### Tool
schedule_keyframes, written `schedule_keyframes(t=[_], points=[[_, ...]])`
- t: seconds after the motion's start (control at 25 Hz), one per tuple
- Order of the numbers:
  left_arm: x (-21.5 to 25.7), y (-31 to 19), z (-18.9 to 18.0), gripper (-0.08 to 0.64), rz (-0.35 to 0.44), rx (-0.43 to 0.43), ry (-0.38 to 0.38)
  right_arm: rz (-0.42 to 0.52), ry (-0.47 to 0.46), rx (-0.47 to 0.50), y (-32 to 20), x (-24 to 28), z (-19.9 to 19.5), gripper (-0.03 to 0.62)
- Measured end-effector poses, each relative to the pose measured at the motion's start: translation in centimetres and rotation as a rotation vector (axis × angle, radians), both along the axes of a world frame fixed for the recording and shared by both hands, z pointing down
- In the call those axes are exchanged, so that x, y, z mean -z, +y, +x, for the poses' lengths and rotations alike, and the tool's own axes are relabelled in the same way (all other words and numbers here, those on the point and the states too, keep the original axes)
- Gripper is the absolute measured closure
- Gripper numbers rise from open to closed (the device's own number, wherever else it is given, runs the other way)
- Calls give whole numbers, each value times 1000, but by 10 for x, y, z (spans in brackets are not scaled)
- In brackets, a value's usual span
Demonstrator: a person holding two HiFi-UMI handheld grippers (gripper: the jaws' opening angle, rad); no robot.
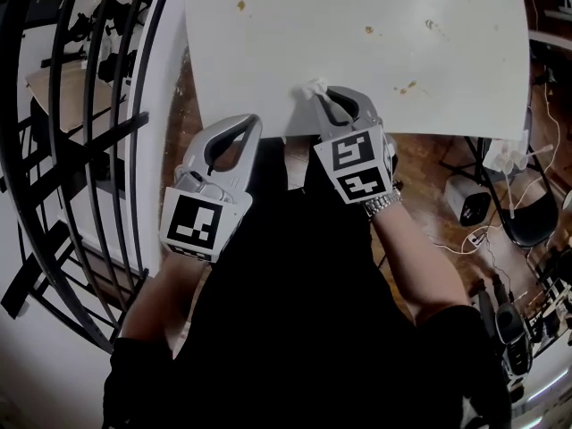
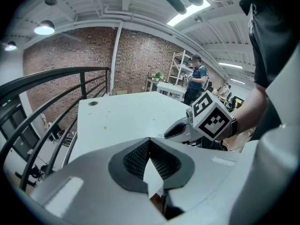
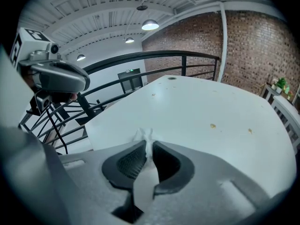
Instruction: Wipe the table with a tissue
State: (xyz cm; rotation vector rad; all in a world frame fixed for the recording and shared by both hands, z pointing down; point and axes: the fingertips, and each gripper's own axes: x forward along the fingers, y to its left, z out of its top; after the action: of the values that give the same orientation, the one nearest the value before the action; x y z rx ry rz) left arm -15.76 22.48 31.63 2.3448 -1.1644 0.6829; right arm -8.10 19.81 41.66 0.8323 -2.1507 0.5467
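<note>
Room: the white rectangular table top [image 1: 357, 61] is bare apart from a few small brownish spots [image 1: 407, 88] — open surface ahead of the right gripper [image 1: 320, 95] and to both sides of it. The table's near edge runs just under both grippers. The right one's tips sit just past that edge, over the surface. The left gripper [image 1: 253, 121] is at the same edge, nearer the table's left corner, beside the right one but apart from it. The tight side is the left: a curved black metal railing [image 1: 89, 105] runs close along the table's left edge. To the right of the table, loose cables [image 1: 500, 222] and gear lie on the wooden floor.

Tools: the right gripper's jaws are clamped on a crumpled white tissue [image 3: 145, 137]. The left gripper's jaws are together at the tips, with nothing pinched that I can see.

Views: the head view shows only a small white tuft at the right tips. The right gripper view shows the rest — a strip running back between the pads and the tuft sticking out past them. It also shows the left gripper at upper left against the railing. Only the left gripper view shows a brick wall [image 2: 140, 55] beyond the table's far end, a person [image 2: 197, 78] standing by shelving there, and the right gripper's marker cube side-on.

Tissue axis: the long axis lies along the jaws, free end pointing away from the holder, out over the table. I can't tell whether the tuft touches the surface.
</note>
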Motion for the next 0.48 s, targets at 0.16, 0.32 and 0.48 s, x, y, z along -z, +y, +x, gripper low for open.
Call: schedule_keyframes(t=[0.16,0.32,0.48], points=[[-1,-4,17,548,3,-19,2,1,5,-22,-2,-1,19,555],[-1,-7,35,548,2,-37,4,4,9,-43,-4,-1,39,555],[0,-10,52,548,2,-60,4,7,13,-68,-6,-1,59,555]])
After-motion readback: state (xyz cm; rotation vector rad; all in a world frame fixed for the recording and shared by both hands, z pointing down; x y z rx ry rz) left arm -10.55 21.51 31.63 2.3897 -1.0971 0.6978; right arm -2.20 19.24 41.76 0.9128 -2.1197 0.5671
